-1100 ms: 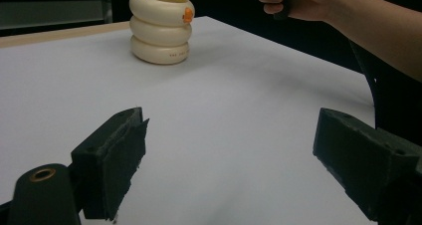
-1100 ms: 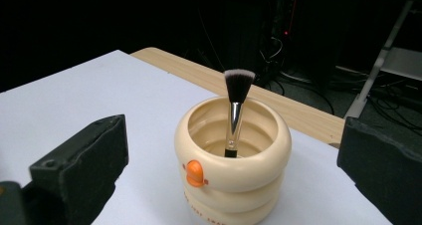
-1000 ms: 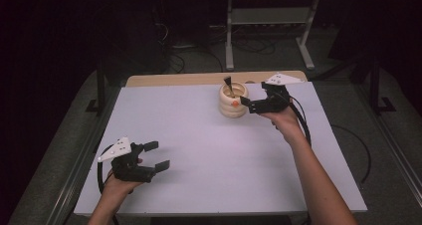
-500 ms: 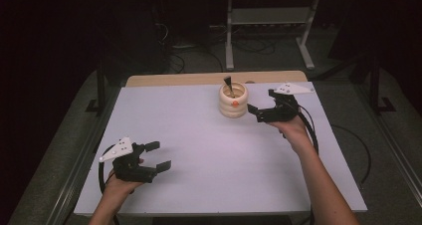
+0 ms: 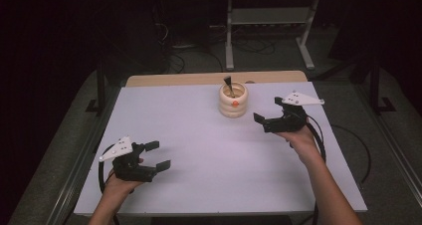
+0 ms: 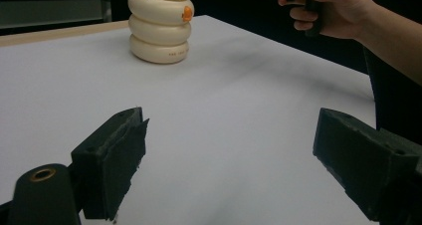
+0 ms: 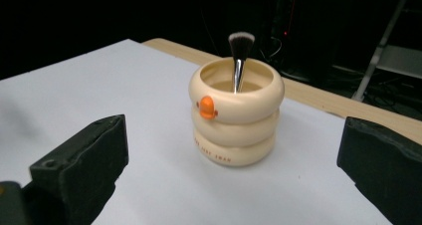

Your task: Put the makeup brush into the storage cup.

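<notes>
A cream ringed cup (image 5: 233, 100) with an orange spot stands at the back middle of the white table (image 5: 199, 150); I also see the cup (image 7: 236, 116) close up and the cup (image 6: 159, 26) from afar. A makeup brush (image 7: 239, 60) stands upright inside it, bristles up. My right gripper (image 5: 268, 113) is open, just right of the cup and apart from it, jaws pointing at it. At the front left my left gripper (image 5: 158, 154) is open over bare table with nothing between its jaws. The person's right hand (image 6: 331, 11) shows at the top of the left gripper view.
A wooden strip (image 5: 199, 79) runs along the table's far edge. Behind it stands a metal frame (image 5: 268, 31) on a dark floor. Cables (image 5: 343, 150) trail off the table's right side.
My right gripper has drawn back from the cup, moving right and toward the person, and now sits apart from it. The left gripper has hardly moved.
</notes>
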Motion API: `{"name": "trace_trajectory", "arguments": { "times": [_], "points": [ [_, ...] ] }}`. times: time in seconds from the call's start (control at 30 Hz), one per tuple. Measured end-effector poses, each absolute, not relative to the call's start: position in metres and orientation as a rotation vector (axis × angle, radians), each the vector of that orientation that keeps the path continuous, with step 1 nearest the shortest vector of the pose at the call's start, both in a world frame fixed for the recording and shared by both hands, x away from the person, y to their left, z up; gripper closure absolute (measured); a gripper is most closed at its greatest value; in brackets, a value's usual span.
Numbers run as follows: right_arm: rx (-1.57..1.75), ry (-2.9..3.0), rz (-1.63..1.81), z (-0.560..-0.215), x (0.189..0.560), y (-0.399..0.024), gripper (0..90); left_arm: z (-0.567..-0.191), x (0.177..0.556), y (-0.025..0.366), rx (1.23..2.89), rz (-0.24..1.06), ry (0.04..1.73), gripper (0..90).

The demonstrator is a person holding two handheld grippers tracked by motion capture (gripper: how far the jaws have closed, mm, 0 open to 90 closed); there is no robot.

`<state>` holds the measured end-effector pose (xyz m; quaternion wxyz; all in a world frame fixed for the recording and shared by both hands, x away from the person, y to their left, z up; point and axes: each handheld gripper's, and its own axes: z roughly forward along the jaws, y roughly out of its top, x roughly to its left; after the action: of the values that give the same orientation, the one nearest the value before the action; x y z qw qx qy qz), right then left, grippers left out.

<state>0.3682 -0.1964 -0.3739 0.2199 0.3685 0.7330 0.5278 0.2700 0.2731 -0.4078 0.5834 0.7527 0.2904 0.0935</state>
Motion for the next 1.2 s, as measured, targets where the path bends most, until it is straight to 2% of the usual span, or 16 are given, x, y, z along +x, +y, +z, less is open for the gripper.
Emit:
{"name": "trace_trajectory", "arguments": {
  "times": [1.2],
  "points": [
    [1.038, 1.998, 1.469, -0.386, 0.305, -0.224, 0.0, -0.408, 0.270, 0.278, 1.754, 0.237, 0.687, 12.7]
  ]
}}
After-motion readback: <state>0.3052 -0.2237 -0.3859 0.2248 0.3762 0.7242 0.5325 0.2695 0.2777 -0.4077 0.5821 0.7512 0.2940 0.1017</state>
